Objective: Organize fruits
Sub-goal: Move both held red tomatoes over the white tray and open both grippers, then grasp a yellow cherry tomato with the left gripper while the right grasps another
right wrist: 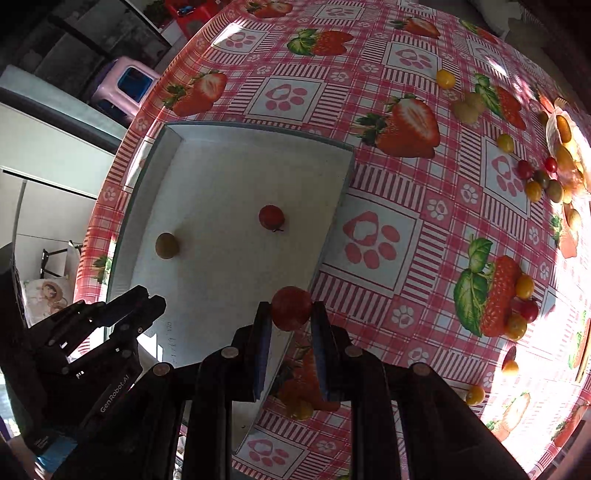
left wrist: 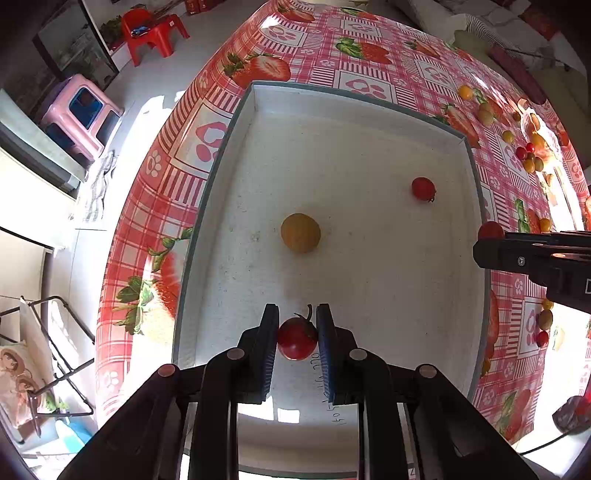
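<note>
A white tray [left wrist: 354,110] lies on the strawberry-print tablecloth; it also shows in the right wrist view [right wrist: 207,170]. Inside it lie a yellow tomato [left wrist: 300,232] [right wrist: 167,245] and a red tomato [left wrist: 423,188] [right wrist: 271,217]. My left gripper [left wrist: 297,334] is shut on a red cherry tomato [left wrist: 297,338] with a stem, above the tray's near part. My right gripper [right wrist: 291,314] is shut on another red tomato [right wrist: 291,307] over the tray's right rim; this gripper also shows in the left wrist view [left wrist: 491,240].
Several loose red, yellow and green cherry tomatoes [right wrist: 535,181] lie scattered on the cloth to the right, more near the printed strawberry [right wrist: 519,306]. Beyond the table's left edge stand a pink stool [left wrist: 79,114] and a red stool [left wrist: 151,33].
</note>
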### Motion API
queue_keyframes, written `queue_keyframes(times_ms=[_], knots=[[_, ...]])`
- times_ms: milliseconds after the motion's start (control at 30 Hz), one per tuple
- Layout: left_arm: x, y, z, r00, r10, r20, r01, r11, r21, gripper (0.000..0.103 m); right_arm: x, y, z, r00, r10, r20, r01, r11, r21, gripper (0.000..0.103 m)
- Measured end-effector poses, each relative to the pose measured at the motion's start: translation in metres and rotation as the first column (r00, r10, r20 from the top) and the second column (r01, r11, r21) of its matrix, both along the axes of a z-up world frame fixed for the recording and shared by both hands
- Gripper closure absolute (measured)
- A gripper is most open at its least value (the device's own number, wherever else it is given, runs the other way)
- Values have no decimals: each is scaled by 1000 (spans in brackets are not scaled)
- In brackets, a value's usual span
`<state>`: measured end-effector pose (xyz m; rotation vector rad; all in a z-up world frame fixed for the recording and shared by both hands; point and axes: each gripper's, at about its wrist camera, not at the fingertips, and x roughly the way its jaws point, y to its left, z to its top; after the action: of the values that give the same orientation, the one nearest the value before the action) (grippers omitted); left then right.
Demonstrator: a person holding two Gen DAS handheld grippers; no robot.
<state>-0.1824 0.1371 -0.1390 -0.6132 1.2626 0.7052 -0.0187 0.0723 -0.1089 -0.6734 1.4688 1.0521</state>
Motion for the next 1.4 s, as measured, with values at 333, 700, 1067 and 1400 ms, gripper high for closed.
queue_keyframes(times_ms=[333,700,1067,1400], knots=[[-10,-3,-16,999,-13,-34,13,1000,20,80,-20,32,-45,999,48,-6,-48,995,-88,79],[-7,-12,-12,997,-15,-69,19,998,62,21,-30,42,-47,994,100,35,-97,991,-90,42],[10,-28,9,993,-88,-74,94,993,71,21,-6,18,3,999,-14,30,13,1000,13,20],[72,-61,45,967,-254,-3,252,962,107,21,66,-83,3,969,-243,48,245,968,-45,20]])
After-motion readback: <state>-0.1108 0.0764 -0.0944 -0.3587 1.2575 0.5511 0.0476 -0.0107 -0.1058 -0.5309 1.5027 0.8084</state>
